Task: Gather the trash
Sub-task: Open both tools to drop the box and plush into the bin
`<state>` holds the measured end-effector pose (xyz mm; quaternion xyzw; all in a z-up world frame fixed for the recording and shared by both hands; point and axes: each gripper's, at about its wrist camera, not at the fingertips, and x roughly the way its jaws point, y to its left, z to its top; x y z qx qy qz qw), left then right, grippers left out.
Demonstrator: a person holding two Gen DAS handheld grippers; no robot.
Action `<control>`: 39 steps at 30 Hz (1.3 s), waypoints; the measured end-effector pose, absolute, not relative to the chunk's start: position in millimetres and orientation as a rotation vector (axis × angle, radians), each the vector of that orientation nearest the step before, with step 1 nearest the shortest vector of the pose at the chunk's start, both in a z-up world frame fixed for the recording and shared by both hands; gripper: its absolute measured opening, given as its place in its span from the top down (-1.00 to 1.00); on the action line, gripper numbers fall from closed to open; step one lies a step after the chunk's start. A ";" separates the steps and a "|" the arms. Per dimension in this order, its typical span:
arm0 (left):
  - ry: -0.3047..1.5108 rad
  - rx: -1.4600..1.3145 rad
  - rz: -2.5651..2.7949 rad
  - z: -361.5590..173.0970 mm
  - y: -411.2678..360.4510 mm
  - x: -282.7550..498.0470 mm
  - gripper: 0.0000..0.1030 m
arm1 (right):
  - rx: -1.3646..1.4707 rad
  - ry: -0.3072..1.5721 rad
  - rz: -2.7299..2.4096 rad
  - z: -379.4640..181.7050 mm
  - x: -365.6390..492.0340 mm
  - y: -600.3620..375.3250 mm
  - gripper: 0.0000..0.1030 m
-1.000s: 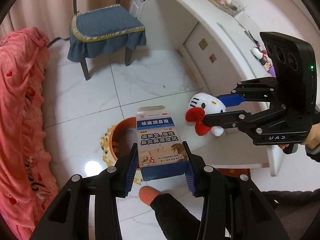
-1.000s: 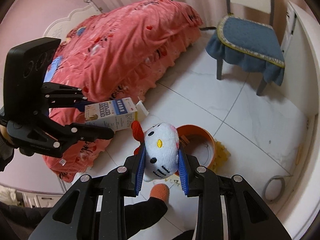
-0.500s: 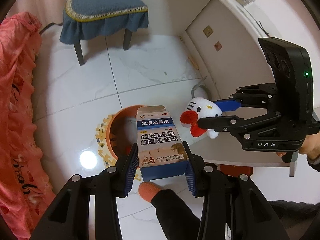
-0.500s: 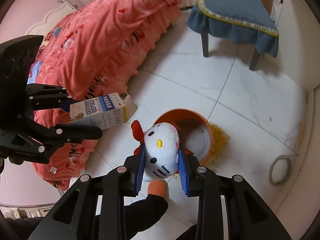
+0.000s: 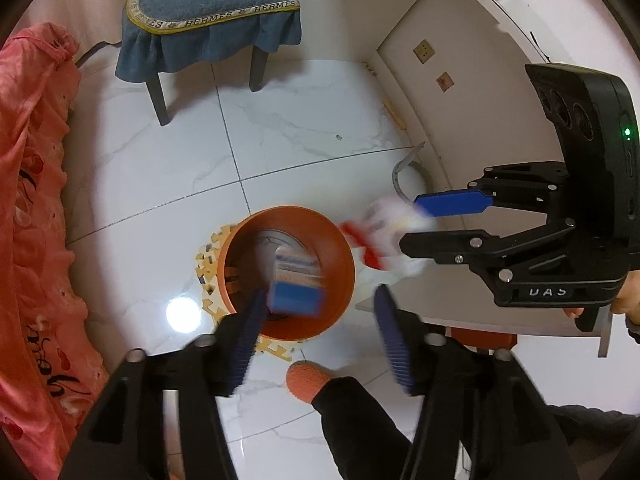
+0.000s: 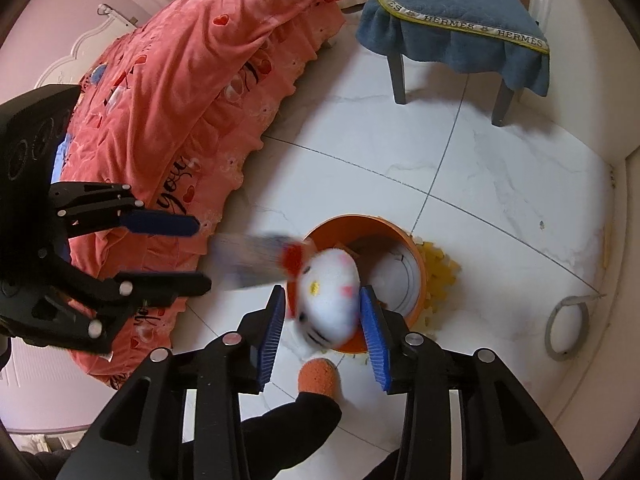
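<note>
An orange round bin (image 5: 340, 248) stands on the white tile floor; it also shows in the right wrist view (image 6: 416, 248). My left gripper (image 5: 320, 320) is open above it, and the blue-and-white medicine box (image 5: 296, 284), blurred, is falling out of it into the bin. The box shows as a blurred streak in the right wrist view (image 6: 248, 264). My right gripper (image 6: 322, 328) is open over the bin's near rim, and the white Hello Kitty plush (image 6: 330, 296) is blurred between its pads, dropping free. The plush also shows in the left wrist view (image 5: 384, 232).
A pink-red bedspread (image 6: 192, 80) hangs to the floor on the left. A chair with a blue cushion (image 5: 208, 12) stands behind the bin. A white desk panel (image 5: 460, 80) is at the right. Yellow foam bits (image 6: 440, 268) lie by the bin. My orange-socked foot (image 5: 308, 380) is near it.
Both grippers have opened. The medicine box has left the left gripper and drops into the bin. The plush has come loose from the right gripper and is falling.
</note>
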<state>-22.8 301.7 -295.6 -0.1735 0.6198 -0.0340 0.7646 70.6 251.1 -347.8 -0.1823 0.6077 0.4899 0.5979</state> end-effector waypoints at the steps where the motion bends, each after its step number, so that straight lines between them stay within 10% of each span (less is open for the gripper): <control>1: 1.347 -0.378 -0.079 -295.8 301.0 -22.6 -0.15 | -0.424 1.409 1.139 -347.4 70.5 251.2 0.13; 20: 1.346 -0.310 -0.075 -274.7 289.8 -16.9 -0.15 | -0.408 1.372 1.170 -313.2 70.0 239.2 0.13; 39: 1.242 -0.182 -0.013 -185.2 262.9 -26.4 -0.66 | -0.341 1.226 1.251 -194.6 58.3 178.8 -0.29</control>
